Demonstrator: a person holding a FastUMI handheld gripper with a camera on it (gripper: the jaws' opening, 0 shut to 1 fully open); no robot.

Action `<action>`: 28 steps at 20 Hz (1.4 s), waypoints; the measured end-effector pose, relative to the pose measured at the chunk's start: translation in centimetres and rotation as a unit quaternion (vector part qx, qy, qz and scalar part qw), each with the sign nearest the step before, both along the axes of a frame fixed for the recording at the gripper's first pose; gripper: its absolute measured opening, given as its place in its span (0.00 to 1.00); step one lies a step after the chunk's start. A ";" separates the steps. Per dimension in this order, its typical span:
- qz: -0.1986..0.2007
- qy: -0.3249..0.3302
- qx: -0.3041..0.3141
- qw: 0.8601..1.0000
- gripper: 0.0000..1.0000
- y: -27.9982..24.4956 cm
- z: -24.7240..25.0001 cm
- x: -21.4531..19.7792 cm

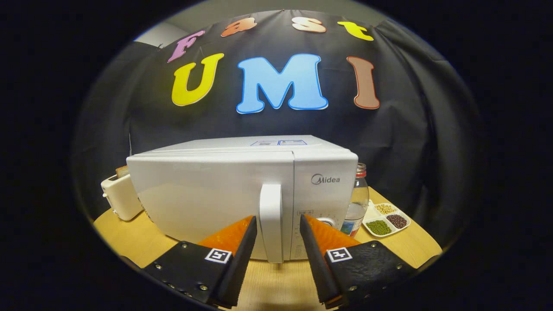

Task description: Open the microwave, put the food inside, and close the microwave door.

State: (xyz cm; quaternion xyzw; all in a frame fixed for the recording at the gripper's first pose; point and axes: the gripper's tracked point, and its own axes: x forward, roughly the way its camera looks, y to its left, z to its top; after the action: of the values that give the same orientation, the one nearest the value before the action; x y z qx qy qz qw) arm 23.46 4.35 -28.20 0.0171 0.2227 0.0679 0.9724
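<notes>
A white microwave (242,194) stands on a round wooden counter (276,280), its door shut. A tall white handle (271,222) runs vertically down the door's right edge, beside the control panel.

The gripper (278,226) faces the microwave front-on. Its jaws are spread apart, one on each side of the handle, with a clear gap between each finger and the handle; neither finger presses on it.

Left of the microwave, partly tucked behind it, sits a white toaster (121,196) with a slice of bread in its slot. Right of the microwave stands a clear glass jar (357,203) with a red lid, and further right a white divided dish (386,219) holding three kinds of beans or grains. Which item is the food meant for the microwave cannot be told for sure.

The task appears to be at its first step: opening the door. The next move likely calls for pressing the jaws together on the handle, then pulling back in an arc so the door, probably hinged on its left, swings out.
</notes>
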 end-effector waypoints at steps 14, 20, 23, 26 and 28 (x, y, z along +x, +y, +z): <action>0.005 0.031 -0.030 0.999 0.06 0.7 -0.7 -1.0; 0.020 0.025 -0.042 0.999 0.06 1.5 0.3 -6.5; 0.020 0.033 -0.038 0.998 0.06 2.4 0.8 -8.7; 0.028 0.041 -0.037 0.998 0.09 3.5 1.2 -11.2; 0.034 0.046 -0.032 0.998 0.14 4.4 1.6 -12.9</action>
State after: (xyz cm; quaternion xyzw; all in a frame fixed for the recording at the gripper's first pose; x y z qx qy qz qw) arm 10.54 8.73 -26.61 -0.0183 0.2699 0.0933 0.9582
